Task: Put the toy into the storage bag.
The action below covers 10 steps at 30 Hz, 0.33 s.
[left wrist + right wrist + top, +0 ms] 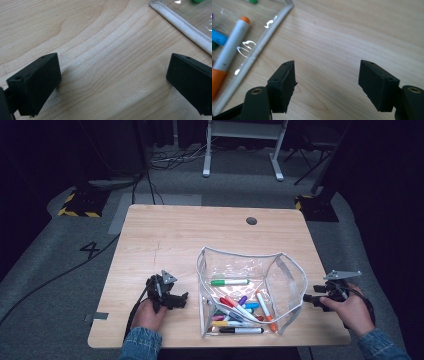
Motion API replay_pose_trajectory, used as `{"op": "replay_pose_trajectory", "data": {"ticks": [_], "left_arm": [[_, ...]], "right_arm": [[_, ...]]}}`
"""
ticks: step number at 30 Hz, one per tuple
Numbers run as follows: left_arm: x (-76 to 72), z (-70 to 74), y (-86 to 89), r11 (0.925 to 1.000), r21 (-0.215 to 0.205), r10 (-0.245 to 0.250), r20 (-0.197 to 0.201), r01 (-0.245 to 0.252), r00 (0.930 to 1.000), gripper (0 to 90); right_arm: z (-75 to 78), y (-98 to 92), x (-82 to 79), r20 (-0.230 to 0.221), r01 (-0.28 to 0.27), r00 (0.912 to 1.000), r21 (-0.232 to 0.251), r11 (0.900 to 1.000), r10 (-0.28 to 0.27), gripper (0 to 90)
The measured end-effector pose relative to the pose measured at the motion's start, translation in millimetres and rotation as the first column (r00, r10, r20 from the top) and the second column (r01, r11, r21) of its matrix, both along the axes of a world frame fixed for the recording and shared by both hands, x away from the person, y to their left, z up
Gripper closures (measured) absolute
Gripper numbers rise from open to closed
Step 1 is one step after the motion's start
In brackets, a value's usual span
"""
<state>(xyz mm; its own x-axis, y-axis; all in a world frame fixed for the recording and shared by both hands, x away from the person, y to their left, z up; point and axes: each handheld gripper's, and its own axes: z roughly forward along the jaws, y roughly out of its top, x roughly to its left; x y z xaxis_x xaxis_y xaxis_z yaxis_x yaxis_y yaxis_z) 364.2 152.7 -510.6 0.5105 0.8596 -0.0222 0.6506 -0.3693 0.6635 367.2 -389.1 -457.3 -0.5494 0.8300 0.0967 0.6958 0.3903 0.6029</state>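
Wooden table [165, 235] on grey floor, dark room behind. Clear pouch [280, 270] w/ white piping lies open right of centre, holding coloured markers [240, 312]; a green marker [229, 282] lies apart near its back. Left gripper [183, 298] sits on the table just left of the pouch, jaws spread wide, nothing btwn them. Right gripper [306, 298] is at the pouch's right edge, jaws also spread, empty; orange marker [229, 53] seen thru the plastic beside it.

Wooden table [175, 235] – clear pouch [295, 275] (open)
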Motion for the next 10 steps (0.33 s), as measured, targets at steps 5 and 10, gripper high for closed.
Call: {"op": "replay_pose_trajectory", "data": {"ticks": [5,10], "left_arm": [[-0.6,0.2,0.3,1.0,0.0,0.002,-0.003,-0.002,1.0,0.0],[-0.6,0.2,0.6,1.0,0.002,0.001,0.0,-0.001,1.0,0.0]], "right_arm": [[-33.0,2.4,-7.3,0.042,0.007,0.9991,0.011,1.0,-0.008,30.3],[-48.4,5.7,-15.1,0.185,0.016,0.9825,0.009,1.0,-0.017,20.0]]}}
